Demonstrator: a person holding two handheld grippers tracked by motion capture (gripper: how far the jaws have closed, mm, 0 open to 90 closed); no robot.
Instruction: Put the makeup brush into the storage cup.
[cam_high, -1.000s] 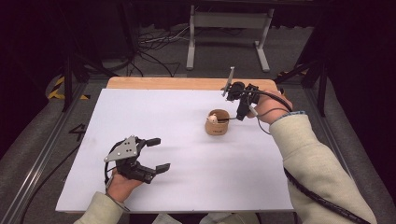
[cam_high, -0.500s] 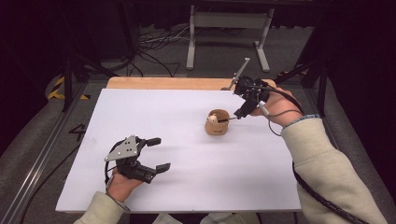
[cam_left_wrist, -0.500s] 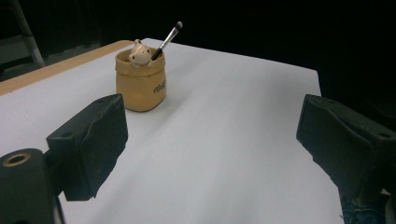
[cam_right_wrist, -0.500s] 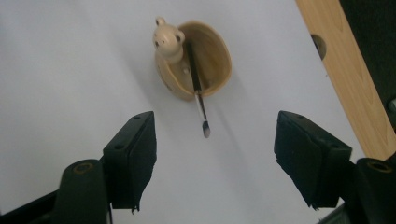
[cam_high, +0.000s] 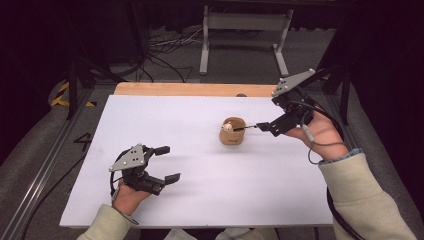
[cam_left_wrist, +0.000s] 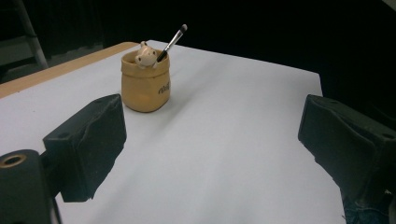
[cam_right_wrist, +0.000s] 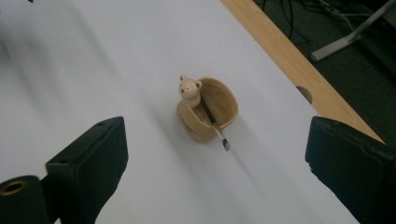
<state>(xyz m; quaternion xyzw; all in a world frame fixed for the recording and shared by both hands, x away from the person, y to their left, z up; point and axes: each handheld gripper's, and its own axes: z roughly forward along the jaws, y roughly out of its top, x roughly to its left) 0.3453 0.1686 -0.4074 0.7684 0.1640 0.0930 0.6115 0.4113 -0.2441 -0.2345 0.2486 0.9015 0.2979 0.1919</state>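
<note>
Tan pot (cam_left_wrist: 145, 83) bears dark writing we cannot read, holding a brush (cam_left_wrist: 171, 42); beside it, our right gripper (cam_high: 270, 122) has just opened wide, empty, our left gripper (cam_high: 165, 163) wide too.

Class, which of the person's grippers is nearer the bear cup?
Right. The right gripper hovers beside the bear cup, open; the left gripper sits farther off, near the table's front.

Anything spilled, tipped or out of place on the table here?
Nothing stands out. The tan cup with a bear figure stands upright on the white sheet, and the small brush leans inside it against the rim.
</note>
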